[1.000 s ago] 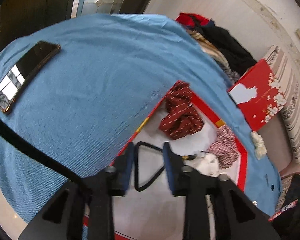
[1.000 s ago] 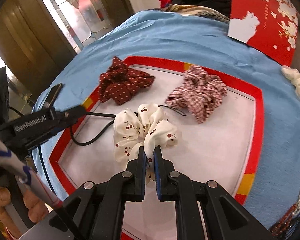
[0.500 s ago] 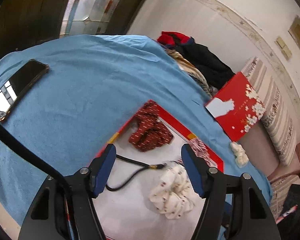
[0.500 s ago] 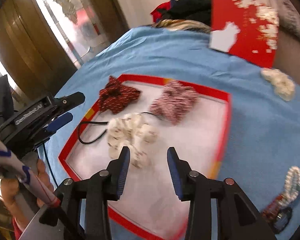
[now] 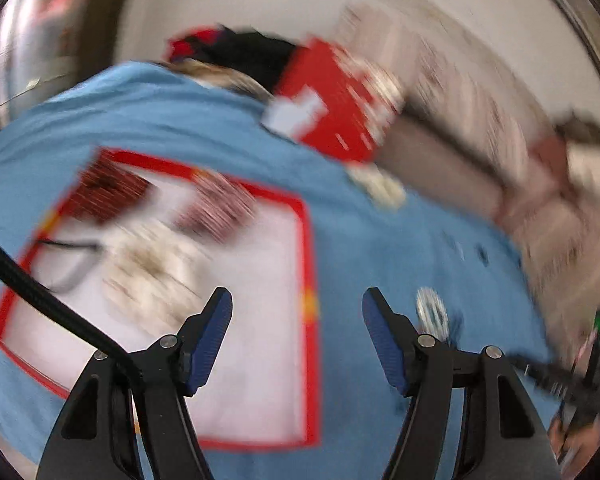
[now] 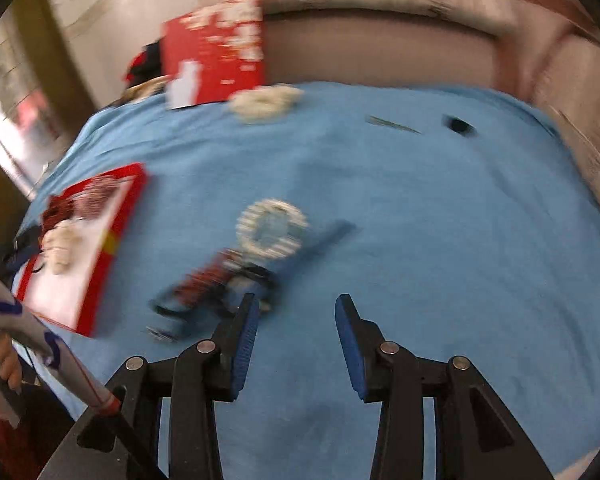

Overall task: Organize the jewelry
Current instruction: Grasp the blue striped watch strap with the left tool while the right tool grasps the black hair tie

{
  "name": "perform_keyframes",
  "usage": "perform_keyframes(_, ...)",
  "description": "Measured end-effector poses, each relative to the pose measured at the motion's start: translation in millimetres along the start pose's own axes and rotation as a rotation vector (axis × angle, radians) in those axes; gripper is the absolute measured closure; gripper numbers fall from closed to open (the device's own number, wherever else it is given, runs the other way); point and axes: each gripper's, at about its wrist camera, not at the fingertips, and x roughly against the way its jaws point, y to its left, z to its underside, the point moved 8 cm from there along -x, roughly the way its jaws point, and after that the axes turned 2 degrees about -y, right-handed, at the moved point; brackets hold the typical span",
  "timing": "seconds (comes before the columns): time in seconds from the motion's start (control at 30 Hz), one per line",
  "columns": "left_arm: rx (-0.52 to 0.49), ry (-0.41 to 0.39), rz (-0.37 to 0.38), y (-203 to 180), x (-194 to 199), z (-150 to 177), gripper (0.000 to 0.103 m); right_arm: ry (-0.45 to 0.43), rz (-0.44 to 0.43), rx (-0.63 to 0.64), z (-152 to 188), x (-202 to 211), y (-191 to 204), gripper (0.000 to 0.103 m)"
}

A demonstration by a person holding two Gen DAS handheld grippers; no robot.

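Note:
Both views are motion-blurred. A red-rimmed white tray [image 5: 306, 248] lies on the blue cloth and holds a dark red scrunchie [image 5: 108, 190], a plaid scrunchie [image 5: 216, 208], a white cherry scrunchie [image 5: 152, 272] and a black cord [image 5: 64, 246]. My left gripper [image 5: 296, 308] is open and empty above the tray's right edge. My right gripper [image 6: 296, 316] is open and empty above the cloth, just right of a pearl bracelet [image 6: 270, 228], a red bead strand [image 6: 204, 276] and a black band [image 6: 172, 308]. The tray [image 6: 112, 240] is at its left.
A red box lid [image 6: 216, 52] leans at the cloth's far edge, with a cream scrunchie [image 6: 266, 102] before it. A thin pin [image 6: 392, 124] and a small black object [image 6: 458, 126] lie far right. A sofa [image 5: 460, 168] and clothes [image 5: 240, 52] lie beyond.
My right gripper let go of the white cherry scrunchie in the tray, opened and swung right over the loose jewelry. My left gripper opened, released the black cord and swung right.

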Motion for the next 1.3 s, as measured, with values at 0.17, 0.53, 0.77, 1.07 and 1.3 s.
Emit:
perform_keyframes(0.17,-0.133,0.147,0.033,-58.6,-26.1,49.0,0.037,-0.001,-0.031,-0.083,21.8,5.0,-32.9,0.06)
perform_keyframes(0.53,-0.081,0.328,0.155,-101.2,-59.8,100.7,0.037,0.015,-0.224,-0.07,15.6,-33.0,10.2,0.06)
perform_keyframes(0.77,-0.162,0.363,0.174,-125.2,-69.6,112.9,0.048,0.063,-0.254,-0.081,7.6,-65.6,25.2,0.069)
perform_keyframes(1.07,-0.128,0.354,0.17,-124.5,-56.4,110.9,0.08,0.038,-0.236,-0.049,6.4,-49.4,17.6,0.096)
perform_keyframes(1.3,-0.044,0.281,0.224,-110.2,-11.1,84.5,0.103,-0.047,-0.188,-0.003,0.2,-6.5,5.8,0.096)
